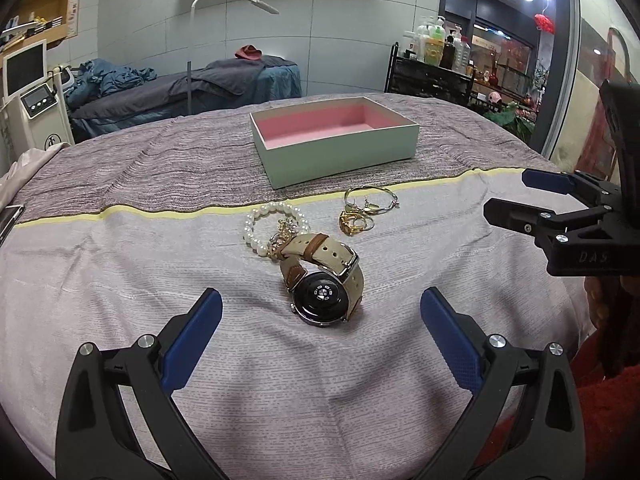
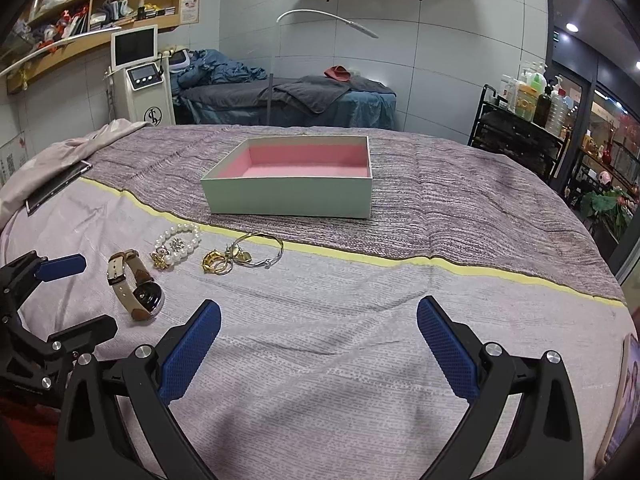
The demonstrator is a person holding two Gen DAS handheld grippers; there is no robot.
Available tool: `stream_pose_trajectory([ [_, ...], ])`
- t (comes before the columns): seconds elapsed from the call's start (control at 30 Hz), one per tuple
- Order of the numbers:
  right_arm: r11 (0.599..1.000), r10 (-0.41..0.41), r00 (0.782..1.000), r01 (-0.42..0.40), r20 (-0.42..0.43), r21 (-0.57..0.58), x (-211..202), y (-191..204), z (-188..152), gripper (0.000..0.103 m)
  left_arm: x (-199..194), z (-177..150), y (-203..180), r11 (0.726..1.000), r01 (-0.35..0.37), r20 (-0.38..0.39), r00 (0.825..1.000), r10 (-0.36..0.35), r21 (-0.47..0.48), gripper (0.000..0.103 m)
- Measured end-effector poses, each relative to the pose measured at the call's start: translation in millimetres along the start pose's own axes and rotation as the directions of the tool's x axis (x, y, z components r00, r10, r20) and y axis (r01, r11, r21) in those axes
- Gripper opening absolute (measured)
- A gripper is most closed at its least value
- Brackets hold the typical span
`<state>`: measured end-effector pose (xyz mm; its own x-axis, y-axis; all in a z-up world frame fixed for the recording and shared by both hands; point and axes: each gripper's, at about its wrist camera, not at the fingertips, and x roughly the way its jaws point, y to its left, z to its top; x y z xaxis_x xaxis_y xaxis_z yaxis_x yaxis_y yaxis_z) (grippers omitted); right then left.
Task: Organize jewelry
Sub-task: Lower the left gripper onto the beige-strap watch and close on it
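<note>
A watch [image 1: 324,282] with a beige and brown strap lies on the cloth just ahead of my open, empty left gripper [image 1: 320,304]. Behind it lie a pearl bracelet [image 1: 272,224], gold rings [image 1: 354,222] and a thin bangle [image 1: 372,198]. A pale green box [image 1: 340,152] with pink lining stands open beyond them. In the right wrist view the watch [image 2: 134,286], pearl bracelet [image 2: 180,246], rings [image 2: 216,264], bangle [image 2: 260,250] and box [image 2: 292,194] lie to the left and ahead of my open, empty right gripper [image 2: 318,316]. The left gripper [image 2: 80,292] shows there at the left edge.
The table is covered by a grey and lilac cloth [image 2: 400,280] with a yellow stripe. A phone [image 2: 56,188] lies at the far left; another [image 2: 622,396] lies at the right edge. A massage bed [image 2: 288,100], a machine [image 2: 140,80] and a bottle trolley [image 2: 528,120] stand behind.
</note>
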<state>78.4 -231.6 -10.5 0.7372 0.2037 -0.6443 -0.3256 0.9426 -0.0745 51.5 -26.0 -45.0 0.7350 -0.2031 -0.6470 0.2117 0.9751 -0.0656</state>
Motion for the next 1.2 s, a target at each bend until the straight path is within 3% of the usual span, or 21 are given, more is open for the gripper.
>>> stream_pose_trajectory([
  [0.13,0.998,0.021,0.998,-0.024,-0.053,-0.057,16.8,6.7,9.0,0.096,7.8,4.1,4.3,0.999,0.031,-0.018,0.999,-0.031,-0.006,0.095],
  [0.5,0.988,0.057,0.983,-0.08,-0.173,-0.128,65.0,10.4,26.8,0.095,26.7,12.8,4.7,0.995,0.096,-0.047,0.994,-0.097,-0.01,0.056],
  [0.57,0.981,0.051,0.98,-0.086,-0.193,-0.173,72.9,15.5,27.7,0.095,30.6,12.5,6.4,0.992,0.12,-0.06,0.991,-0.121,-0.029,0.04],
  [0.77,0.969,0.087,0.961,-0.143,-0.262,-0.201,96.6,18.8,30.6,0.089,33.5,16.4,4.2,0.987,0.156,-0.056,0.986,-0.157,-0.029,0.018],
  [1.03,0.96,0.162,0.943,-0.219,-0.292,-0.176,117.3,25.2,45.9,0.079,33.8,17.8,0.8,0.988,0.155,-0.053,0.986,-0.155,0.001,0.014],
  [1.2,0.944,0.196,0.935,-0.262,-0.296,-0.203,122.5,37.7,51.0,0.066,31.3,18.5,4.0,0.988,0.154,-0.053,0.987,-0.154,-0.002,0.014],
])
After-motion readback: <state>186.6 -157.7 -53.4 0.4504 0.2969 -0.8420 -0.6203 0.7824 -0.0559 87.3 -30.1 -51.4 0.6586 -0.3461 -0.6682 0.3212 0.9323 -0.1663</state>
